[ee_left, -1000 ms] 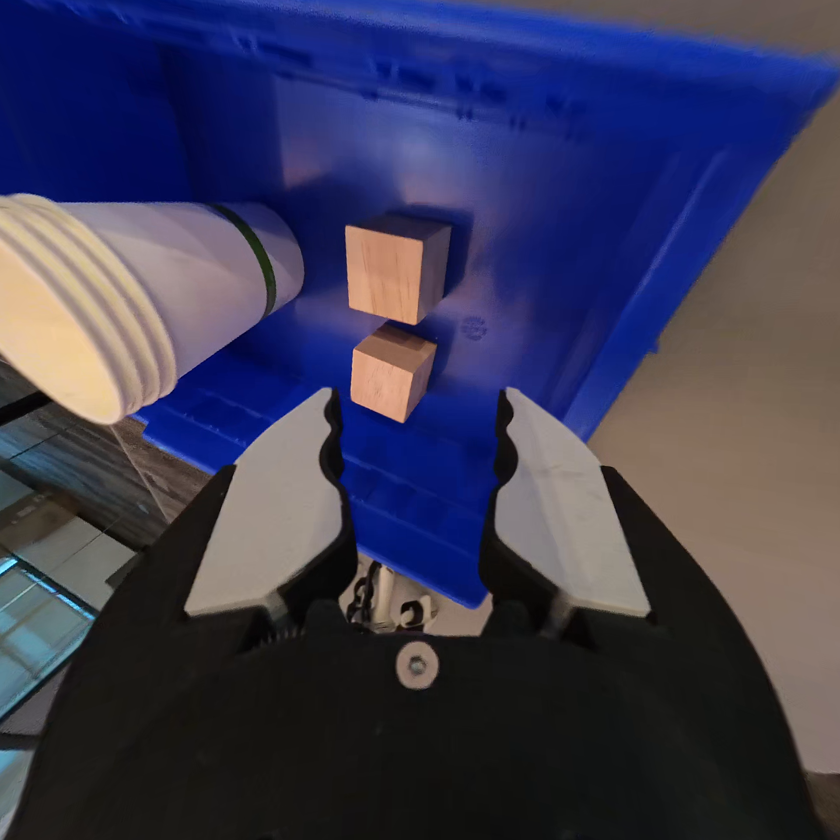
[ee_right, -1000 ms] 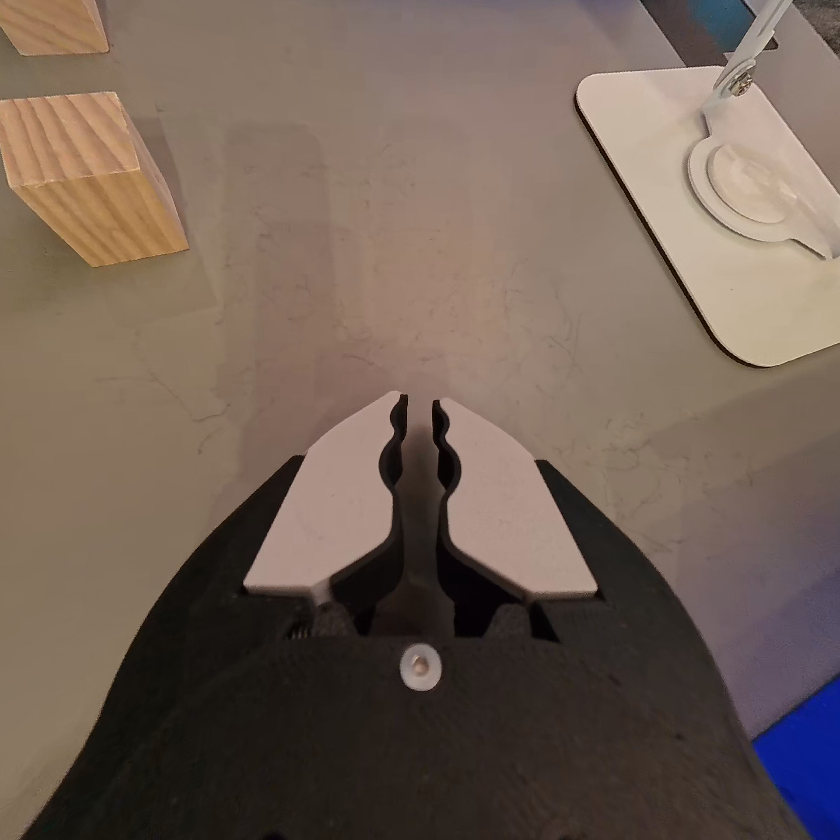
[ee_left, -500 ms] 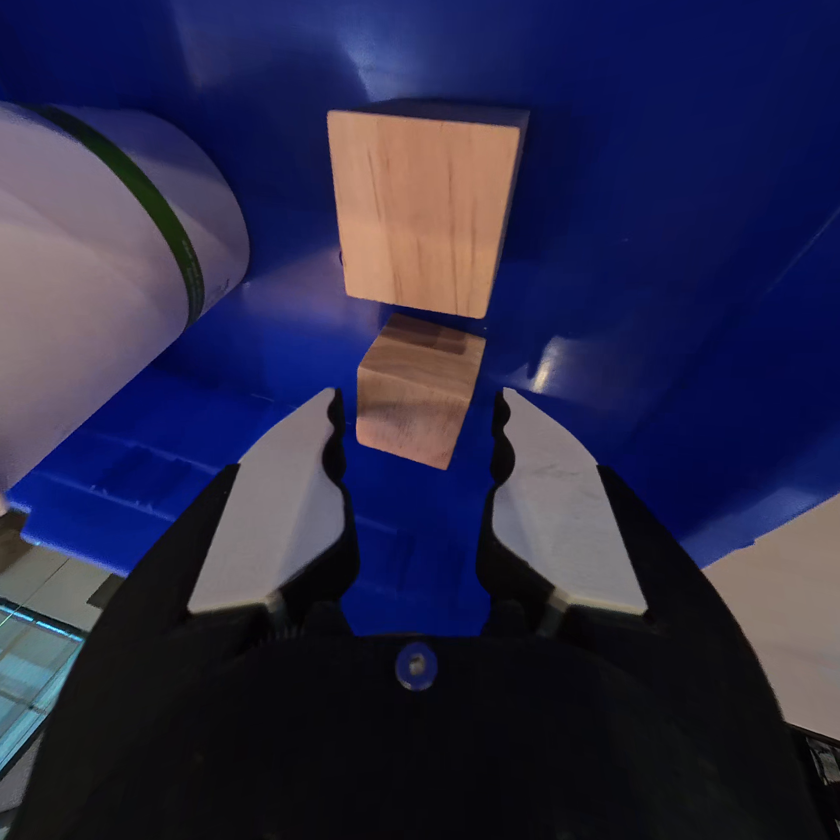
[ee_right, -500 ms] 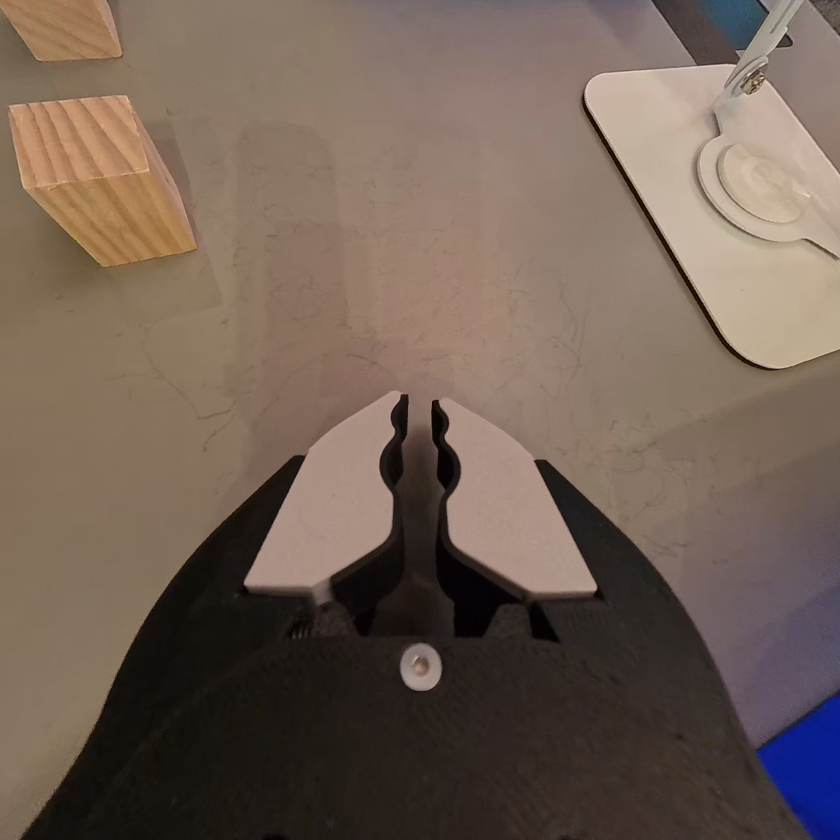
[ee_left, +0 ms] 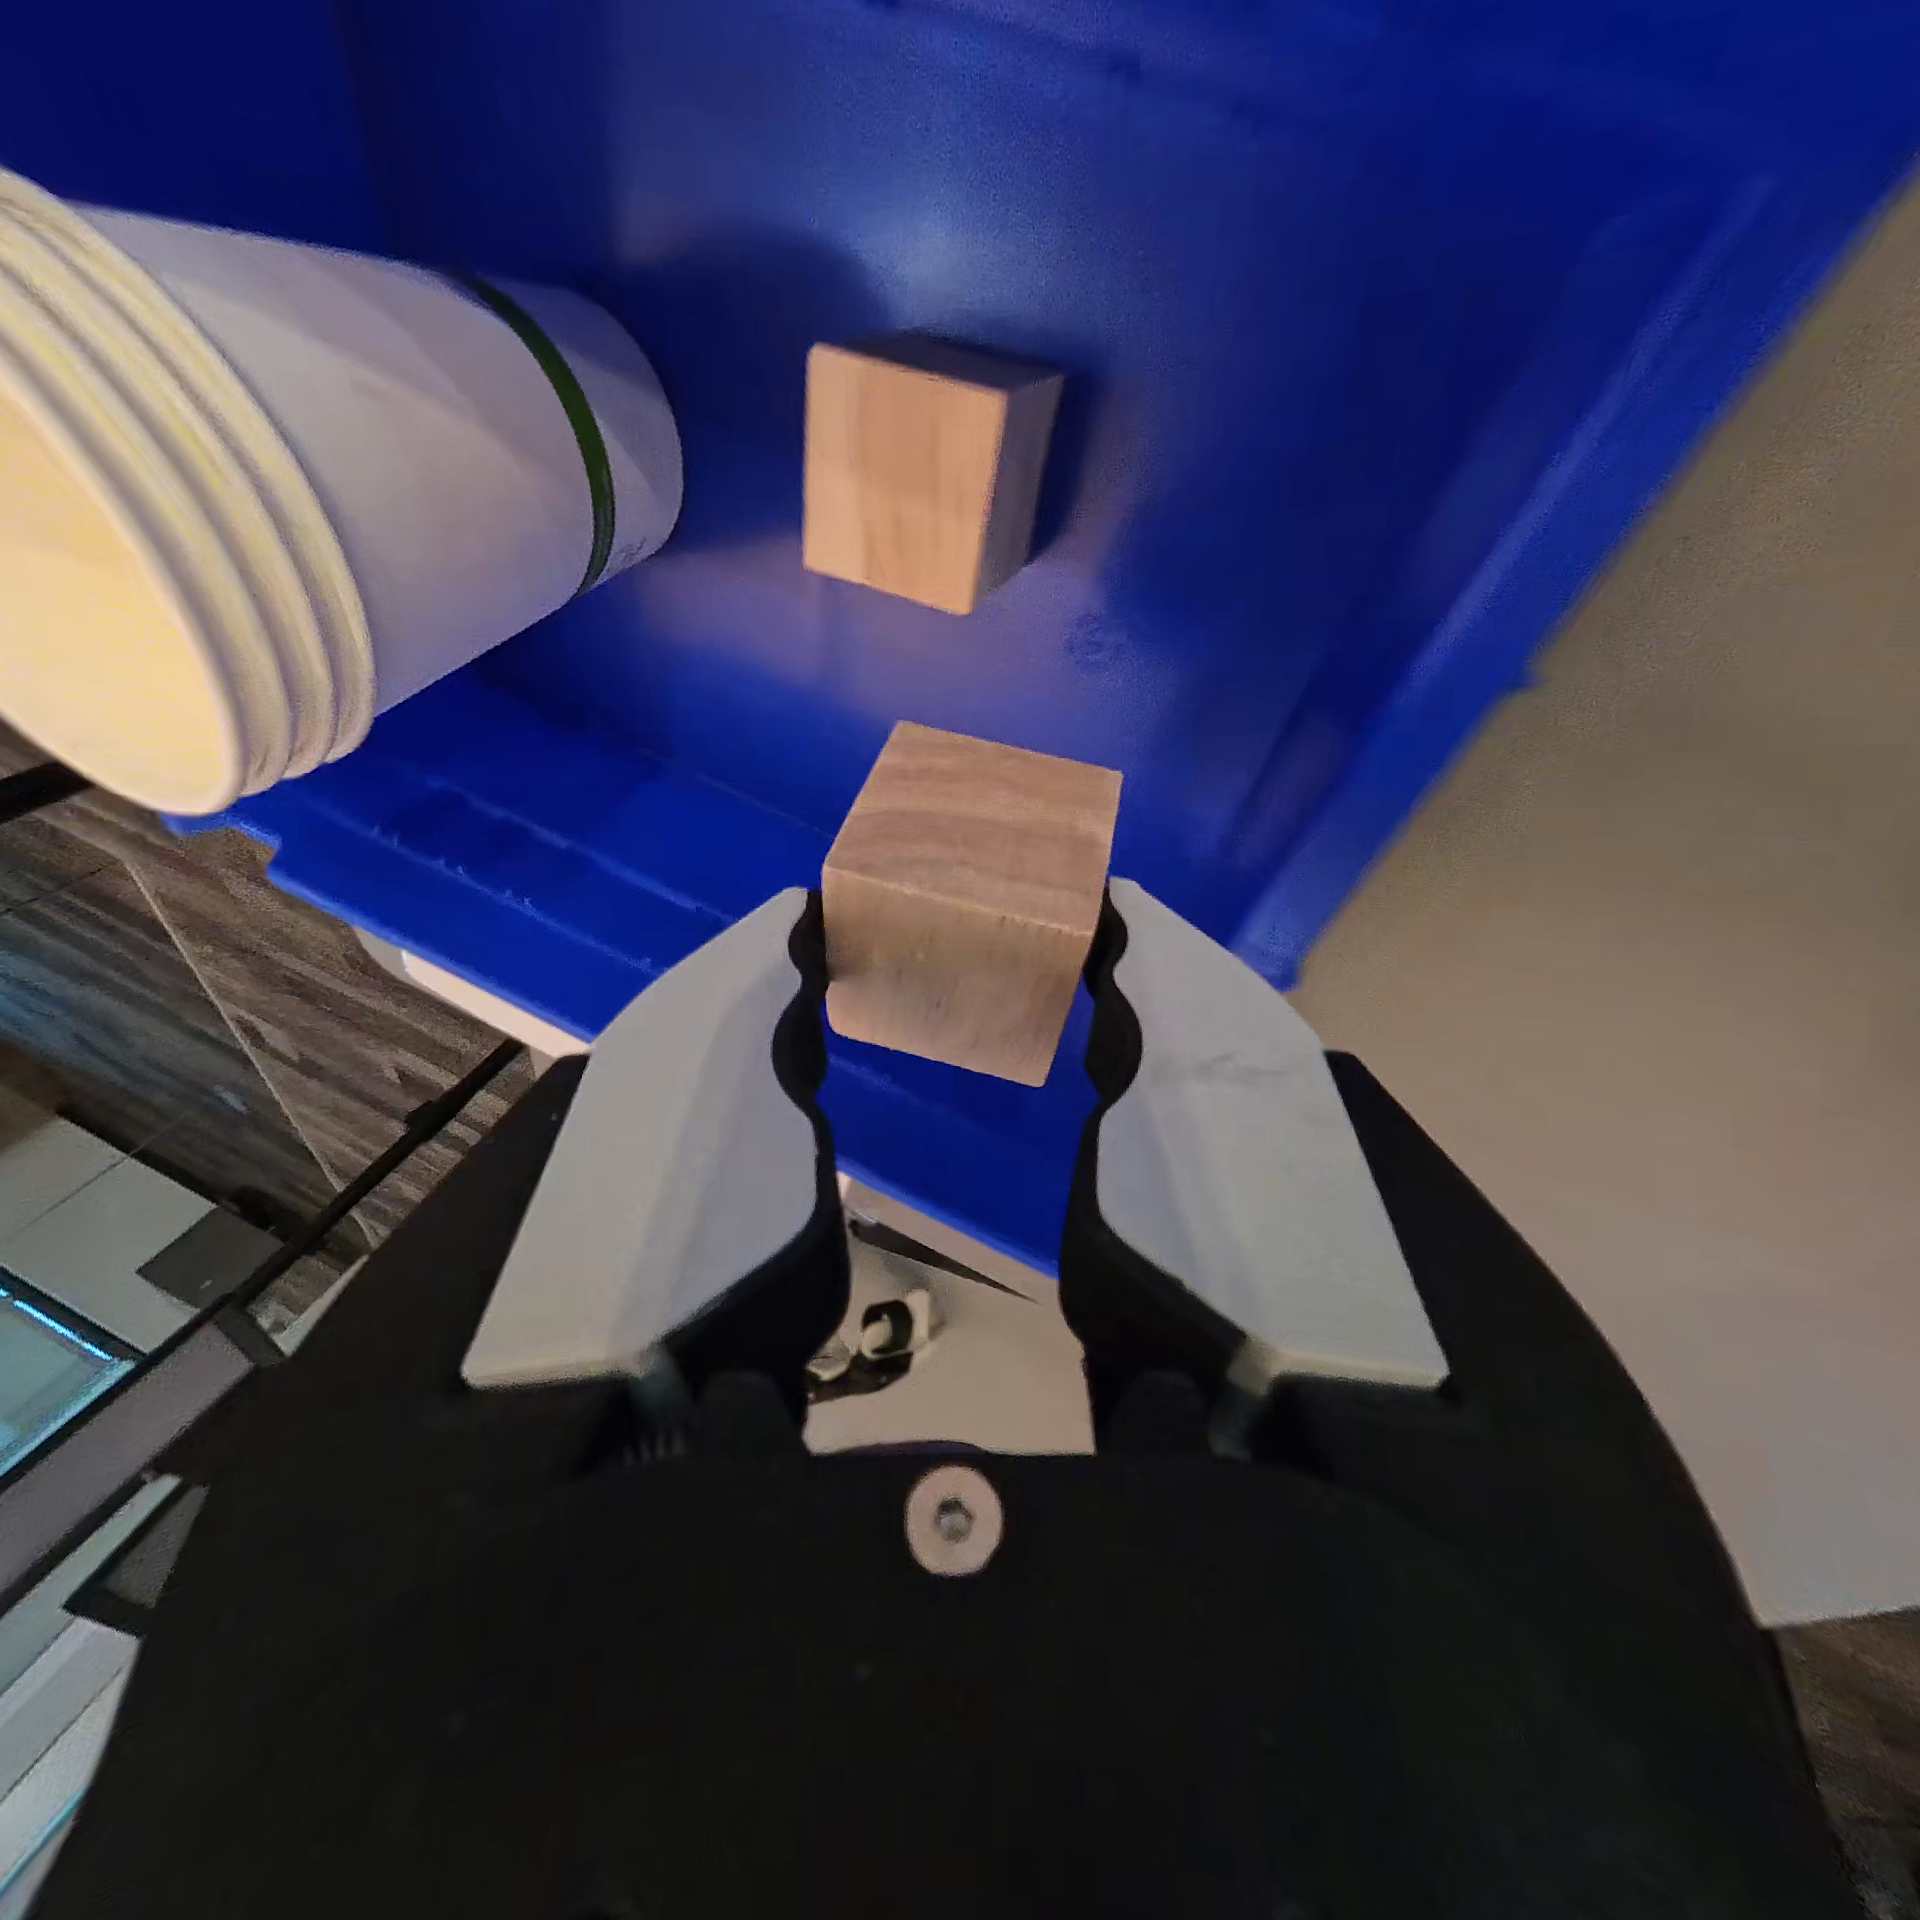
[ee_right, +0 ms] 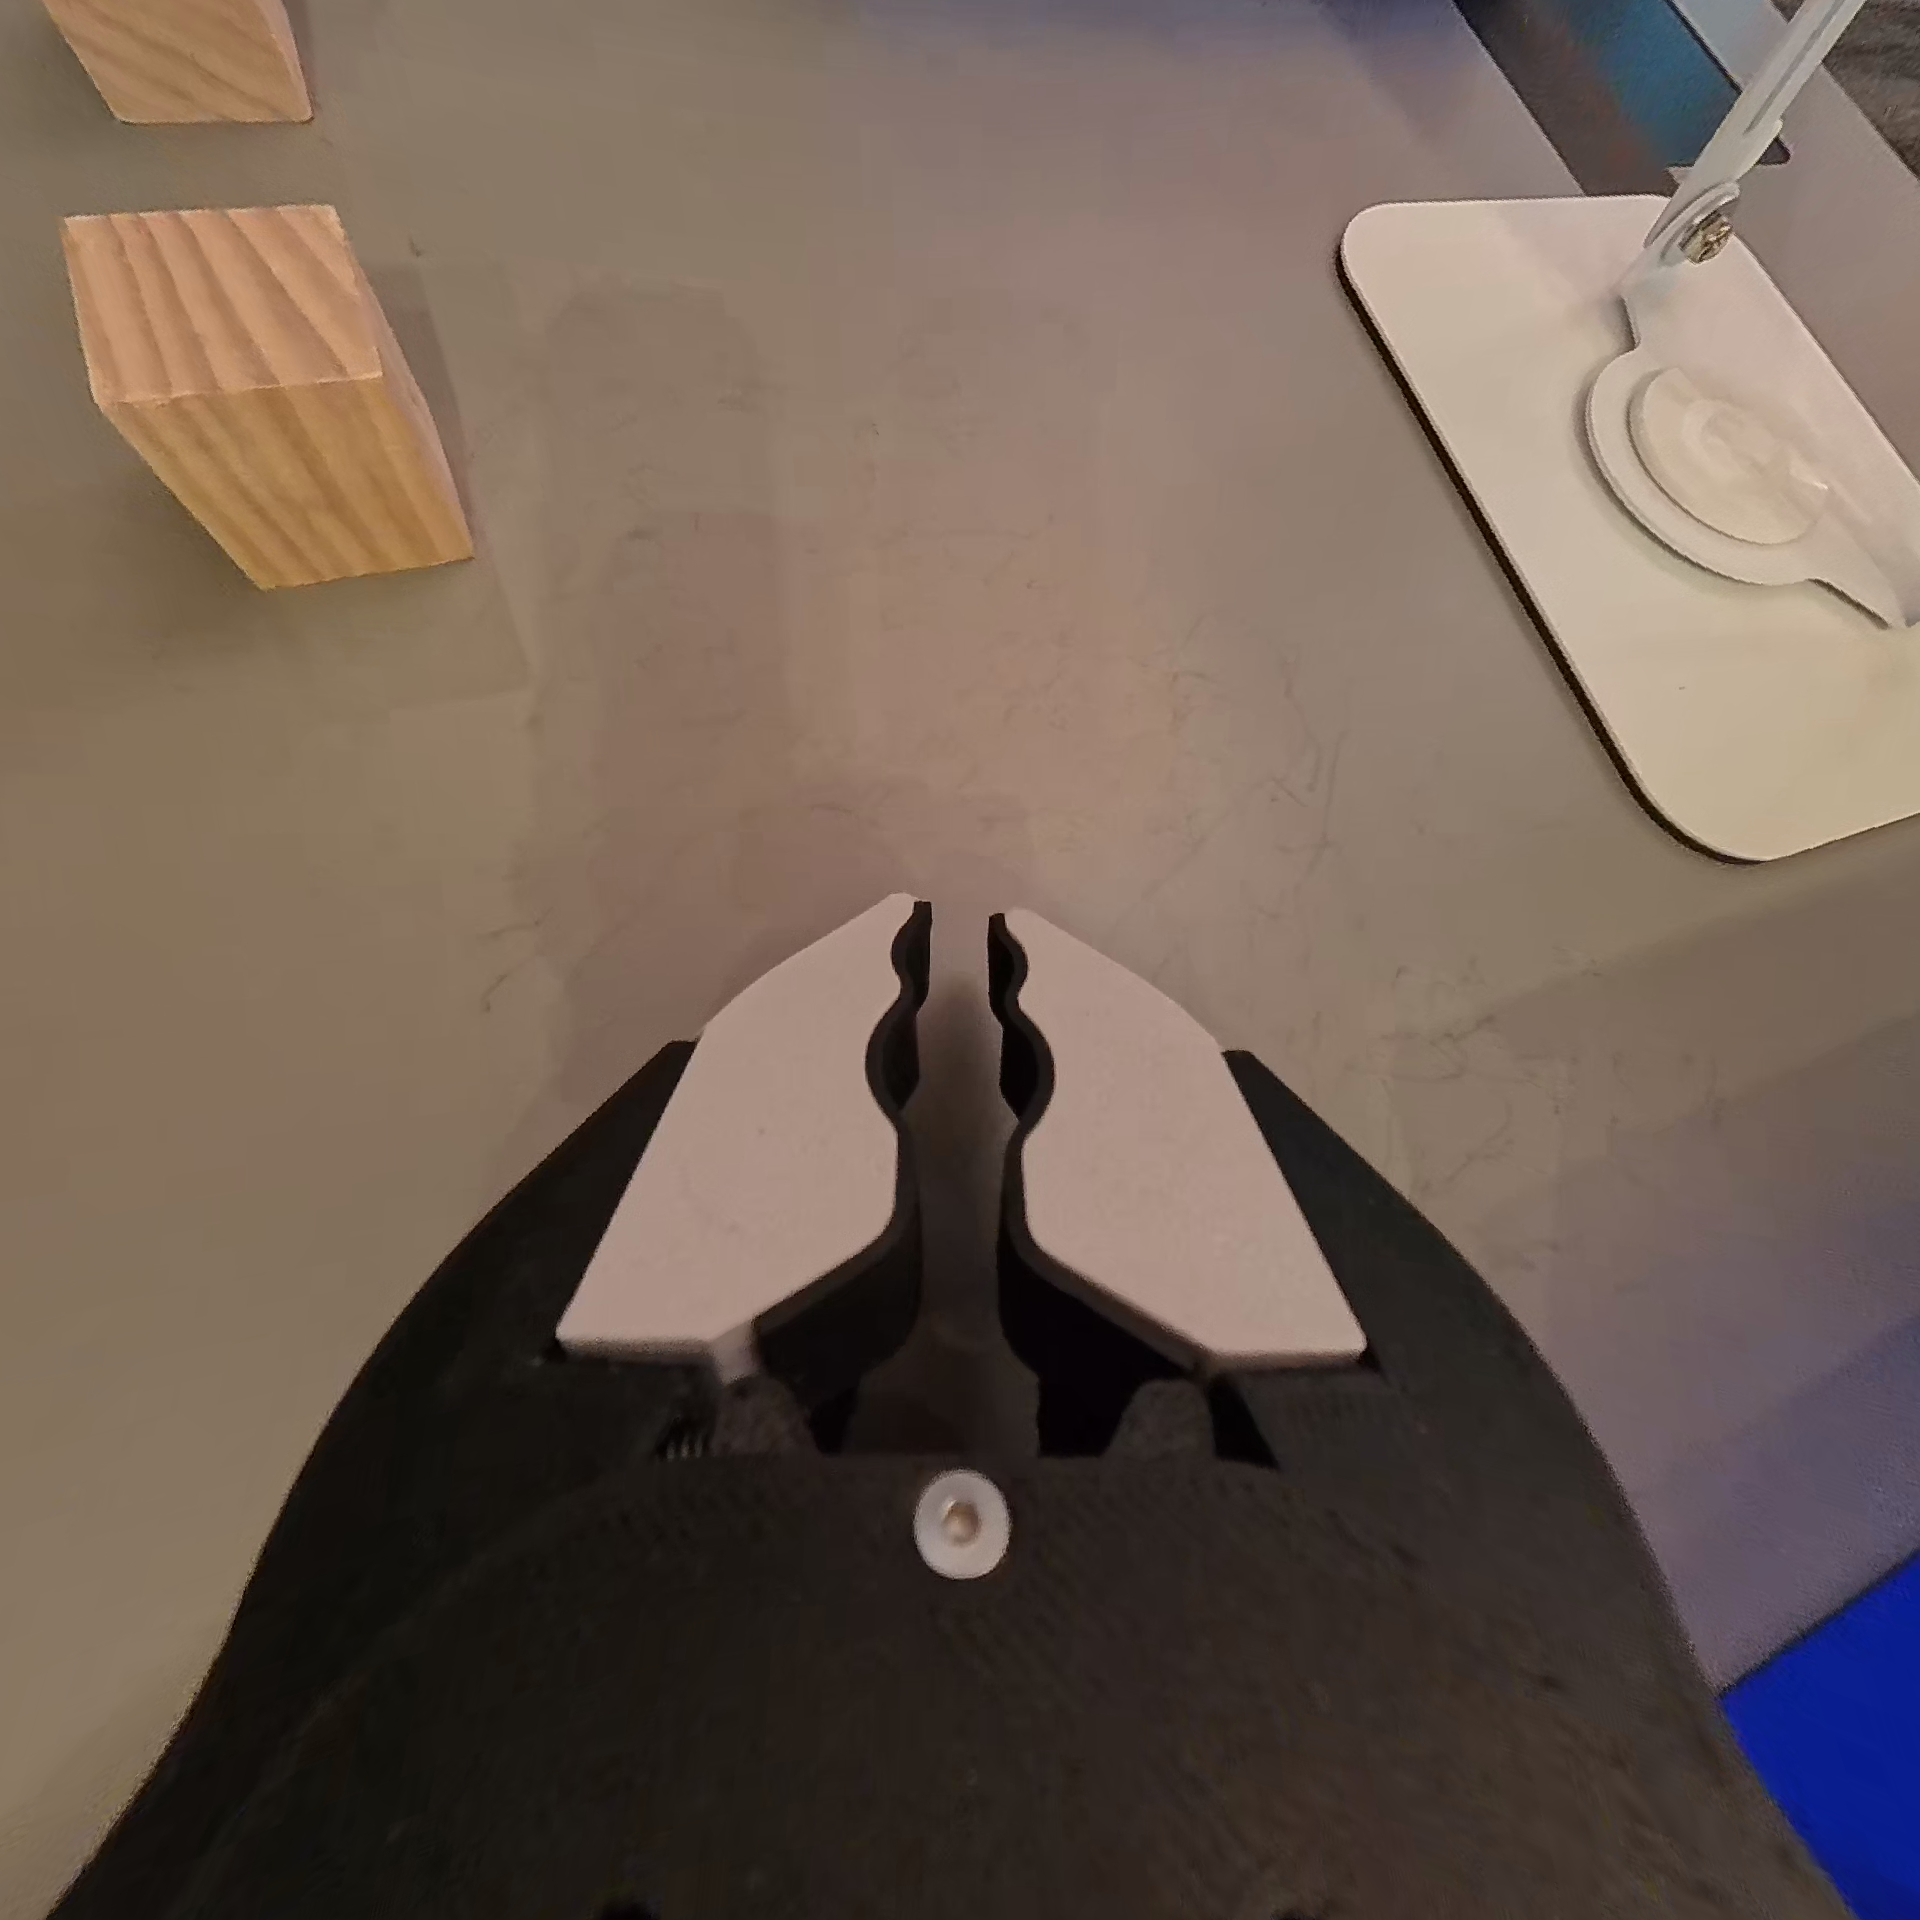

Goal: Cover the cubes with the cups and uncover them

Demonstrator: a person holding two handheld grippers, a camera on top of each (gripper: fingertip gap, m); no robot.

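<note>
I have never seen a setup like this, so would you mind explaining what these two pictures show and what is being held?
There is no robot arm here: a person holds a two-finger gripper in each hand, and a wide-angle camera on each looks forward along its fingers.

In the left wrist view, the left gripper has its grey fingers closed on a small wooden cube. Beyond it is a blue plastic bin; inside lie a second wooden cube and a stack of white paper cups with a green band, lying on its side.

In the right wrist view, the right gripper holds nothing, its fingers nearly together above a grey tabletop. Two pale wooden blocks stand at the upper left, the nearer block and the farther block. At the right sits a white stand base.
</note>
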